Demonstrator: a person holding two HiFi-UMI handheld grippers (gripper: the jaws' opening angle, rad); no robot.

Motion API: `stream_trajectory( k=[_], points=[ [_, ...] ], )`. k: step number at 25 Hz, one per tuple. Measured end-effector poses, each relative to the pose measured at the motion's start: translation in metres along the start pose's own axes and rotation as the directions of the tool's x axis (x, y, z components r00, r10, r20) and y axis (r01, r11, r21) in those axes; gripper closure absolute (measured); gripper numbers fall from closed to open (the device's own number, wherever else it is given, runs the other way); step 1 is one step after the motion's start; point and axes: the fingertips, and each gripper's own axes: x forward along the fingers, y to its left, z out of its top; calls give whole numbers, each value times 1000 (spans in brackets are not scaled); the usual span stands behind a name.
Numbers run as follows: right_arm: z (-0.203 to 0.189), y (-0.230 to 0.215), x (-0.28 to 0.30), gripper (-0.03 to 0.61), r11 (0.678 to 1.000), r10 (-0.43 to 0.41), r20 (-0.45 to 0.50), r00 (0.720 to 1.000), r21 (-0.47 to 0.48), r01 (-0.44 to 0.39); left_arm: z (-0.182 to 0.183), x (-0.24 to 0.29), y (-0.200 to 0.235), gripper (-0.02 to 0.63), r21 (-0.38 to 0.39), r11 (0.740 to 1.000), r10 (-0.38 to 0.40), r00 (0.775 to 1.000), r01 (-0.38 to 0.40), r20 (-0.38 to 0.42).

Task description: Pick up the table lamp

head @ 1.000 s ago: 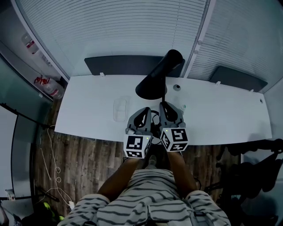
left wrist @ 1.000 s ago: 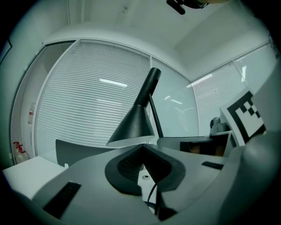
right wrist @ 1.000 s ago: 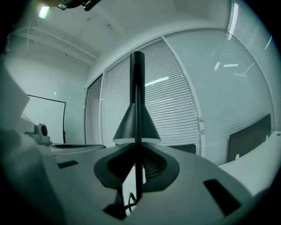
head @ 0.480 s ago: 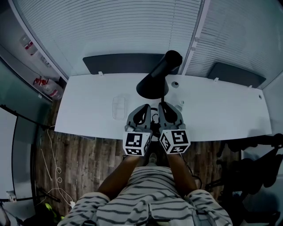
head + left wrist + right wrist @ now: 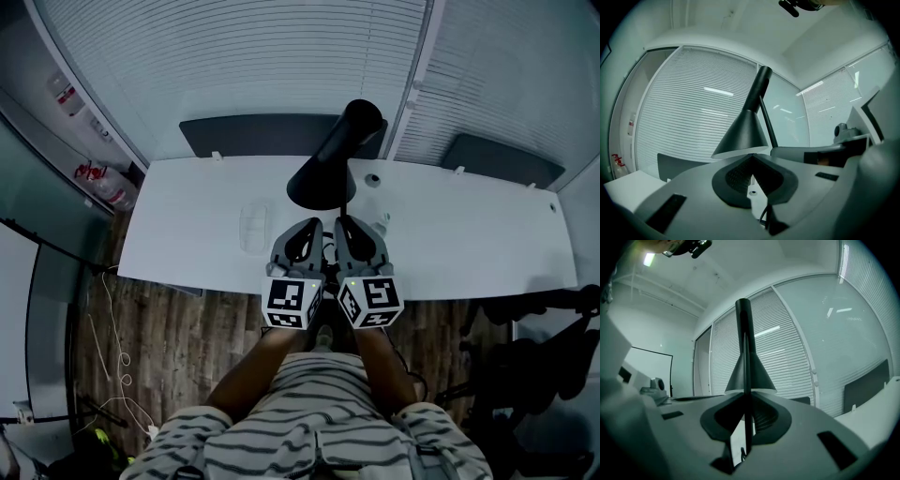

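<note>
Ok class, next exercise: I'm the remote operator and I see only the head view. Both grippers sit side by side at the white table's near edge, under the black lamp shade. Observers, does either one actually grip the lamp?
Observer: Yes. The right gripper view shows the right gripper shut on the thin stem of the black table lamp, which stands upright between its fingers.
Operator: And the left one?
Observer: The left gripper view shows the left gripper with fingers closed tip to tip. The stem passes to their right, not between them.
Operator: The shade?
Observer: From that view, the cone shade opens downward, showing a pale inner rim.
</note>
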Motion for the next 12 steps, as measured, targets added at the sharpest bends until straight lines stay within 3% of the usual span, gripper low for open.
stream_trajectory(
  k=[12],
  points=[
    [-2,2,-3,532,1000,10,0,1000,5,-10,4,-2,-3,609,9,1000,8,1000,-8,9]
  ],
)
